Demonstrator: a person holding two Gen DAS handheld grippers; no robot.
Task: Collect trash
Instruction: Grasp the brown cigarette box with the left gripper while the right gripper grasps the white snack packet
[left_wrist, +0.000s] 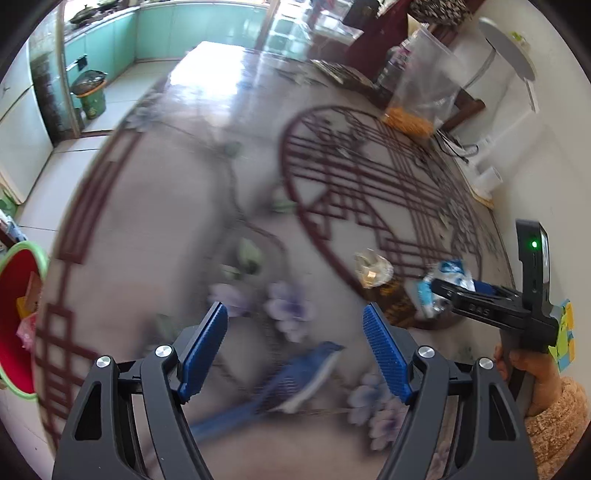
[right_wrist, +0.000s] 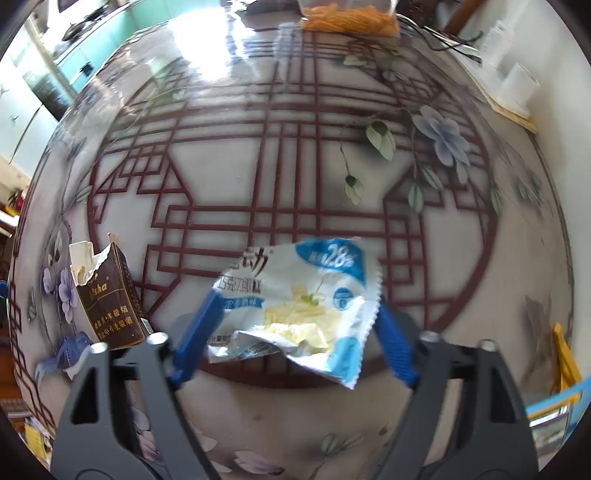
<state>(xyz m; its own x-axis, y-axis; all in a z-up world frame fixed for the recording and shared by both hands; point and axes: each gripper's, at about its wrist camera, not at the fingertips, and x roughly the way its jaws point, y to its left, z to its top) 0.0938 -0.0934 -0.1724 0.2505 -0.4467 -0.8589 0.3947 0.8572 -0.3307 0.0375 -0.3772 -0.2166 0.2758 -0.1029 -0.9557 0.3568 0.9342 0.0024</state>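
The left gripper (left_wrist: 295, 314) is hanging with its blue-padded fingers spread wide and nothing between them, pointing down at the glossy flower-printed surface (left_wrist: 166, 221) just outside the near edge of the round dark-red lattice pattern (left_wrist: 369, 166). The right gripper (right_wrist: 297, 302) is bracketing the crumpled white and light-blue plastic snack wrapper (right_wrist: 325, 280), its blurred fingers meeting the wrapper's two side edges and holding it at a middling width; the wrapper is sitting on the near rim of the lattice pattern. In the left wrist view a hand (left_wrist: 532, 373) in a peach knitted sleeve (left_wrist: 557, 417) is gripping the right gripper's black handle beside that rim. The torn-open dark-brown cardboard carton (right_wrist: 107, 295) is standing upright just to the left of the wrapper, at the near-left edge of the lattice pattern, apart from both grippers. A red plastic basin with a green rim (left_wrist: 14, 325) is showing at the frame's far left, well away from the lattice pattern, with bits of paper inside it. At the far edge of the lattice pattern a clear plastic bag with orange-yellow contents (left_wrist: 417, 107) is standing, and to the right of that far edge a white roll (right_wrist: 519, 83) is sitting against the pale wall.
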